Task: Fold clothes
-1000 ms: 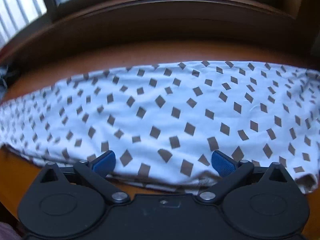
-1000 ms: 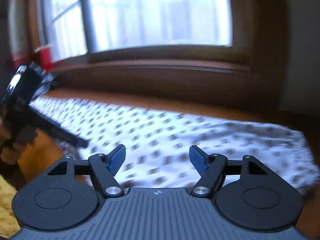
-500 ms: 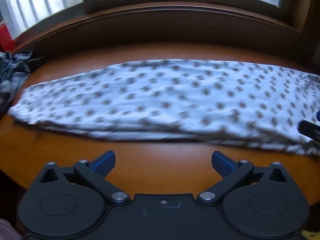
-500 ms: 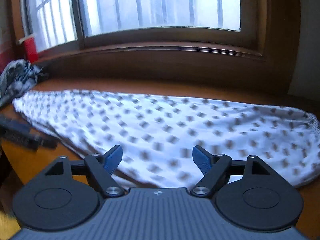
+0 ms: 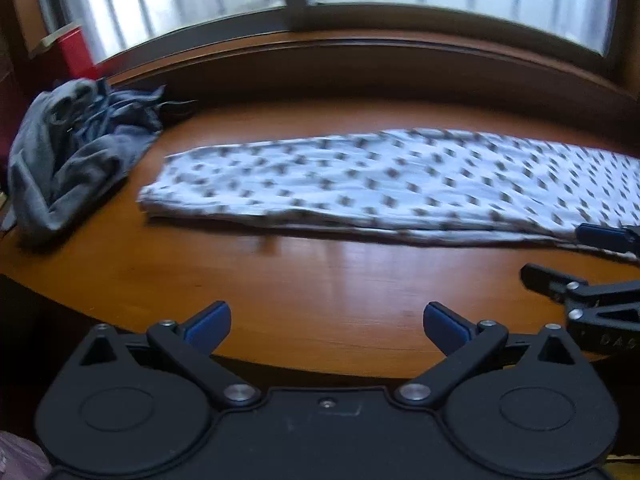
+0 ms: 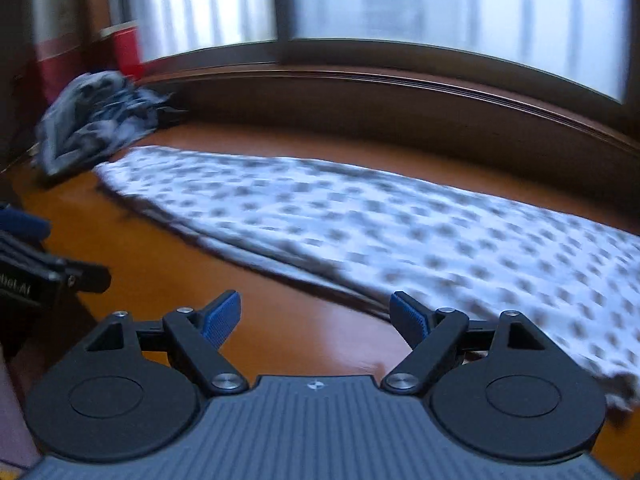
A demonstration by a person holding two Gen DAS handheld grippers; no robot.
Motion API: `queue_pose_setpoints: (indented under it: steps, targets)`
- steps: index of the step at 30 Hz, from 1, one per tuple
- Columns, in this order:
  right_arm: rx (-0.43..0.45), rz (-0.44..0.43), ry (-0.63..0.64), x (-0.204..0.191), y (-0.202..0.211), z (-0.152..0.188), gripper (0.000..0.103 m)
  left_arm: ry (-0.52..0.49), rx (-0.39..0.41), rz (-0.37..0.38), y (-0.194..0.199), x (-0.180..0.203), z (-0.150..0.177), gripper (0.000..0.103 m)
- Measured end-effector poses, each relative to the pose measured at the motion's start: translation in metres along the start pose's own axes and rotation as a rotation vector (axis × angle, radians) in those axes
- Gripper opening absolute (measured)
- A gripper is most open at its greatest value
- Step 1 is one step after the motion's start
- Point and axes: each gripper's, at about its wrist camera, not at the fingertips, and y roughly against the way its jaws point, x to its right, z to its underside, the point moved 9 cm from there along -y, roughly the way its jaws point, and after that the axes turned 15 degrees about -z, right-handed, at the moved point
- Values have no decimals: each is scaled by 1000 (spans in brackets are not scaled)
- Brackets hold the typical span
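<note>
White cotton garment with brown diamond print [image 5: 400, 184] lies as a long flat strip across mid-frame on the orange wooden table [image 5: 320, 292]. Left gripper [image 5: 326, 322] and right gripper [image 6: 316, 314] have backed off it, jaws spread wide and empty, which suggests a fold was just laid.

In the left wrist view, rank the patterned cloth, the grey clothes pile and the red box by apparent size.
1. patterned cloth, longest, running off frame at right.
2. grey clothes pile.
3. red box, smallest, though it sits farther back, so true size is unsure.
</note>
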Motion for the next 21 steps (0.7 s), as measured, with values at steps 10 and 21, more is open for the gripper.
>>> queue_pose_setpoints:
  steps: [10, 21]
  targets:
    - [50, -86, 105, -76, -94, -54, 84, 86, 20, -62, -56, -106, -38, 103]
    - [79, -113, 155, -156, -207, -107, 84, -147, 64, 22, -128, -197, -93, 103]
